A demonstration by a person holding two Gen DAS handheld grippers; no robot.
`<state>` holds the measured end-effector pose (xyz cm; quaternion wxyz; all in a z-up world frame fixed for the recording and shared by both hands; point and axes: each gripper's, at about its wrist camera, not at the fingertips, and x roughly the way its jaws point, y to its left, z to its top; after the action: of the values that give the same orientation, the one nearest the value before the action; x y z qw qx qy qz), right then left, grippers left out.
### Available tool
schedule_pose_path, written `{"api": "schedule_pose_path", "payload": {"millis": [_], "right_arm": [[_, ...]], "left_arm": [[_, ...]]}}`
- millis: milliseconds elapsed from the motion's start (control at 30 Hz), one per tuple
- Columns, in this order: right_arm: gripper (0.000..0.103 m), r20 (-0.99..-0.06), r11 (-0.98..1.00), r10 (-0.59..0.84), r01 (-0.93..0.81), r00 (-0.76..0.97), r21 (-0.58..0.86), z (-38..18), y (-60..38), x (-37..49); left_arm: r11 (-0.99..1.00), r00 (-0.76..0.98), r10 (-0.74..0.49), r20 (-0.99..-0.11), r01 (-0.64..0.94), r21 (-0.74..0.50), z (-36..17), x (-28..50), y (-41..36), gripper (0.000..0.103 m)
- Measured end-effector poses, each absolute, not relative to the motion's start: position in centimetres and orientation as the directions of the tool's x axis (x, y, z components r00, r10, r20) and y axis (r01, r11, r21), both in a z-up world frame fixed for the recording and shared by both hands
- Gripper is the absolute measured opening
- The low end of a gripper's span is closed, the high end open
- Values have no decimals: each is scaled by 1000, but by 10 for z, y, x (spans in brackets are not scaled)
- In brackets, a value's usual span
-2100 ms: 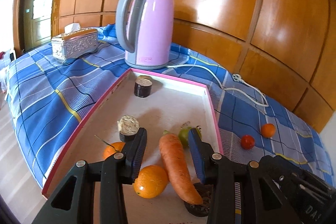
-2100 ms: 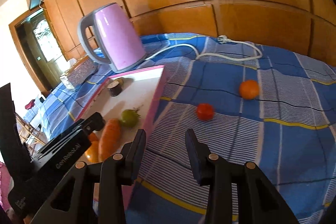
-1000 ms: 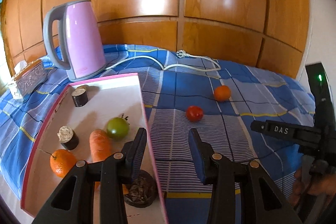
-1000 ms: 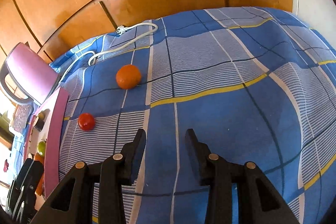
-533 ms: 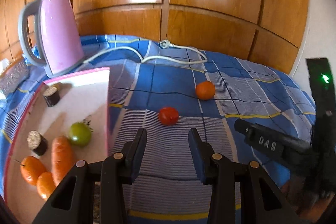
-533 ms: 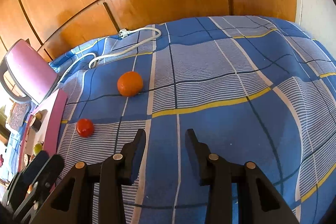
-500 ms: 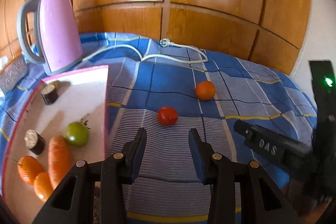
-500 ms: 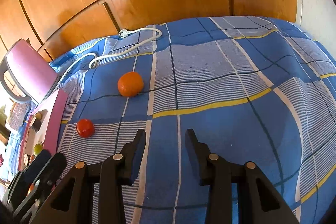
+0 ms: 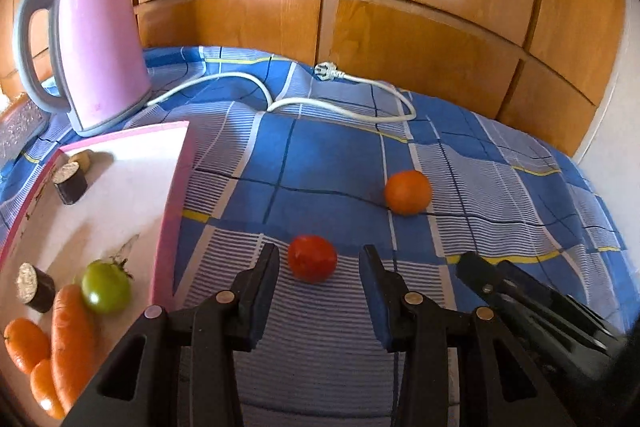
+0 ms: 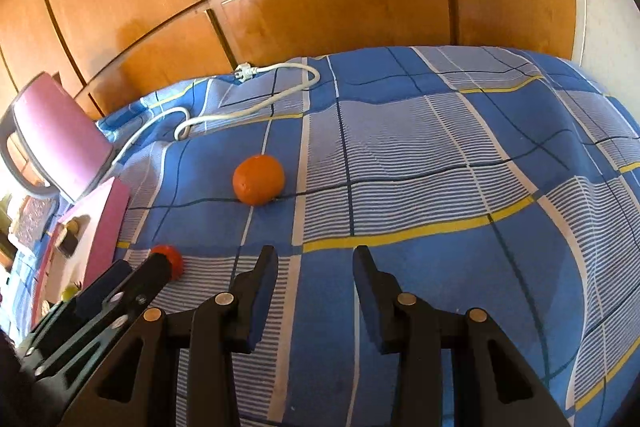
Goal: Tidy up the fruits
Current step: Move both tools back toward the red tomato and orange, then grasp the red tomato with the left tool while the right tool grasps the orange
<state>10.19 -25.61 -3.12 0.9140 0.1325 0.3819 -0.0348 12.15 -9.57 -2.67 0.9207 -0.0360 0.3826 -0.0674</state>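
A red tomato (image 9: 312, 258) lies on the blue checked cloth, just ahead of and between the tips of my open left gripper (image 9: 319, 259); it also shows in the right wrist view (image 10: 173, 259), partly behind the left gripper. An orange (image 9: 408, 192) lies further back right, and in the right wrist view (image 10: 258, 179) it is ahead and left of my open, empty right gripper (image 10: 315, 261). The pink-rimmed tray (image 9: 176, 187) at left holds a green tomato (image 9: 105, 287), a carrot (image 9: 72, 335), two oranges (image 9: 24, 345) and dark cylinders (image 9: 70, 179).
A pink kettle (image 9: 96, 55) stands behind the tray, its white cord (image 9: 320, 99) looping across the cloth toward the wooden panelled wall. The right gripper's tip (image 9: 480, 273) shows at lower right of the left wrist view. The cloth drops off at the right edge.
My left gripper has swung from over the tray to the right and closed in on the red tomato. My right gripper has shifted slightly toward the orange.
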Motion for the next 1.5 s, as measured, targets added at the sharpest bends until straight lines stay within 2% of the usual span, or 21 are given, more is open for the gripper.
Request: {"api": "schedule_pose_path", "payload": {"millis": [67, 133, 267, 400, 500, 600, 867, 967, 1000, 1067, 1300, 1500], "right_arm": [[40, -700, 962, 35, 166, 713, 217, -30, -257, 101], [40, -695, 961, 39, 164, 718, 223, -28, -257, 100], [40, -662, 954, 63, 150, 747, 259, -21, -260, 96], [40, -661, 938, 140, 114, 737, 327, -22, -263, 103], [50, -673, 937, 192, 70, 714, 342, -24, -258, 118], [58, -674, 944, 200, 45, 711, 328, -24, -254, 132], [59, -709, 978, 170, -27, 685, 209, -28, -235, 175], [59, -723, 987, 142, -40, 676, 157, -34, -228, 187], [56, -726, 989, 134, -40, 674, 145, -35, -227, 189], [39, -743, 988, 141, -39, 655, 152, -41, -229, 193], [38, -752, 991, 124, -43, 648, 127, -38, -228, 164], [38, -759, 979, 118, 51, 640, 195, -38, -244, 126]], "left_arm": [[987, 678, -159, -717, 92, -132, -33, 128, -95, 39], [986, 661, -161, -733, 81, -143, -39, 133, -94, 27], [974, 656, -206, -726, 67, -216, -45, 136, -83, 26], [973, 661, -211, -720, 70, -221, -46, 135, -83, 26], [971, 664, -216, -716, 72, -226, -46, 134, -83, 26], [972, 665, -216, -715, 74, -225, -46, 134, -83, 27], [972, 663, -218, -716, 79, -223, -48, 135, -83, 29], [972, 665, -218, -715, 80, -222, -47, 135, -84, 29], [972, 665, -218, -714, 80, -222, -47, 135, -84, 29], [971, 666, -219, -713, 81, -223, -48, 134, -84, 28], [960, 668, -261, -697, 104, -260, -46, 131, -81, 25], [957, 657, -286, -698, 162, -239, -45, 115, -86, 25]]}}
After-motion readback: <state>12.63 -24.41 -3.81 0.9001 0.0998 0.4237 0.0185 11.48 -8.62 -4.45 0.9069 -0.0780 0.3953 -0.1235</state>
